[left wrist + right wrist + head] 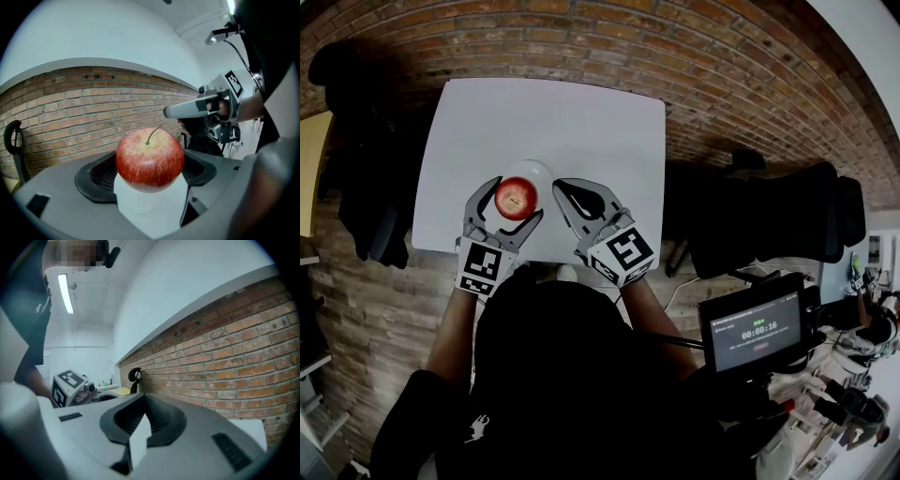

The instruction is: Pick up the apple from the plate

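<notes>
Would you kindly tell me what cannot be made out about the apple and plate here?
The plate: head view, mostly covered by the apple and the left gripper.
Apple's underside: left gripper view, hidden by the apple's own bulk, so contact with the plate cannot be judged.
Text on the monitor: head view, too small to read.

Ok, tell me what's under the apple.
The white plate lies under the apple, its rim showing beyond the fruit, on the white table. The apple and left gripper cover the plate's middle, so contact cannot be seen.
</notes>
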Demonstrator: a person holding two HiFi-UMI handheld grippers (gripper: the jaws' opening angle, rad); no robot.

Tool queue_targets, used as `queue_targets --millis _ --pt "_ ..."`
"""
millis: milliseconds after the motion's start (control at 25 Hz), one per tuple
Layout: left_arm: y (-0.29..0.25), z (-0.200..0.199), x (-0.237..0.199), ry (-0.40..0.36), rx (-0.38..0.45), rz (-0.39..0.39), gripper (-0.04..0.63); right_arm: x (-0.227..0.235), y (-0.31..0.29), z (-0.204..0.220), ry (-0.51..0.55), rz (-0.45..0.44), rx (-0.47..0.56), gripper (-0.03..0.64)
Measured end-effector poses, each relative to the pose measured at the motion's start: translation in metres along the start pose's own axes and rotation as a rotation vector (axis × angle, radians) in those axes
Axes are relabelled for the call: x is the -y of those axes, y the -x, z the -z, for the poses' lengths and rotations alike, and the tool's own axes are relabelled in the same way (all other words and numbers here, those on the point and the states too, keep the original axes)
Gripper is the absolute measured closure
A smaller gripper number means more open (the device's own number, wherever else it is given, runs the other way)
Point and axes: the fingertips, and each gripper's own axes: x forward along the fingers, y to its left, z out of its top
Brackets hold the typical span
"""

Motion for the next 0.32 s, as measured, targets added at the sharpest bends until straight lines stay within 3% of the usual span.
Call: queue_targets --millis 320 --pt "-0.0017 -0.0021 -0.0011 -0.009 0.004 0.003 0.183 0.0029 -0.0021 0.0004 0.009 0.001 -0.003 0.615"
